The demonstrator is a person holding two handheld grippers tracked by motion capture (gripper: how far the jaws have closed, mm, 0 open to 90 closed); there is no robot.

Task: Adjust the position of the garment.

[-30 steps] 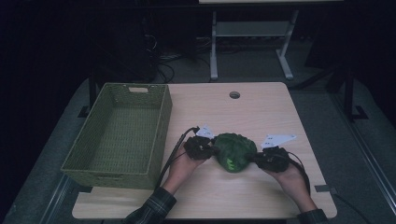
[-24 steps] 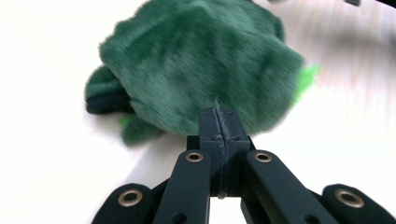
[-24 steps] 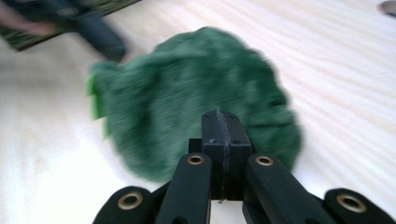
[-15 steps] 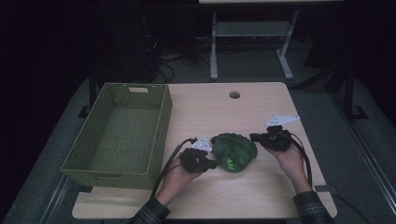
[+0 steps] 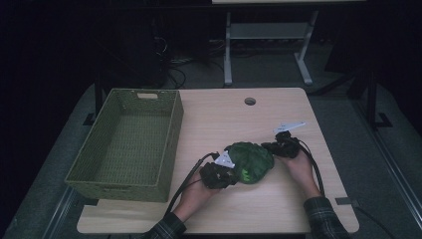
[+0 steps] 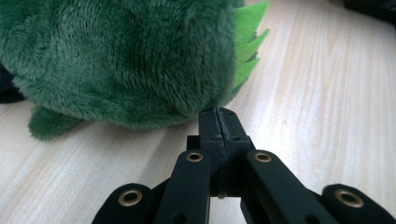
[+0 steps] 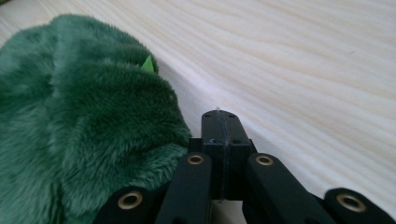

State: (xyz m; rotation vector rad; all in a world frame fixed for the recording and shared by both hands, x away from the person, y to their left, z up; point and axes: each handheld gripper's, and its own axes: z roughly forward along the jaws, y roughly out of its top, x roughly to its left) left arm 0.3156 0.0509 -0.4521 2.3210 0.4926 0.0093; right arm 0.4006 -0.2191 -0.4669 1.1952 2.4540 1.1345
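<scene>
1. Sitting near the front middle of the light wood table [image 5: 278,109], a green plush toy [image 5: 250,162] lies on the bare top, at about 3 o'clock from the basket [image 5: 127,144].
2. Left gripper [image 5: 225,178] is at the toy's 8 o'clock, just beside it; in the left gripper view its jaws are pressed together with nothing between them, tips at the fur's lower edge [image 6: 218,122].
3. Same view: toy [image 6: 121,60] sits at 11 o'clock from the jaw tips, light green felt spikes [image 6: 245,46] on its edge; touching or not, can't tell.
4. Right gripper [image 5: 275,148] is at the toy's 2 o'clock, right beside it; in the right gripper view the jaws are closed flat on each other, empty [image 7: 219,125].
5. Same view: toy fur [image 7: 84,135] at 9 o'clock, up against the jaw's side.
6. Each gripper is held in a hand, left hand [image 5: 196,194], right hand [image 5: 301,167], with plaid cuffs at the bottom edge.
7. Basket is green woven, rectangular, on the table's left side, well apart from the toy.
8. Round hole [image 5: 250,101] in the table at the toy's 12 o'clock, far side.
</scene>
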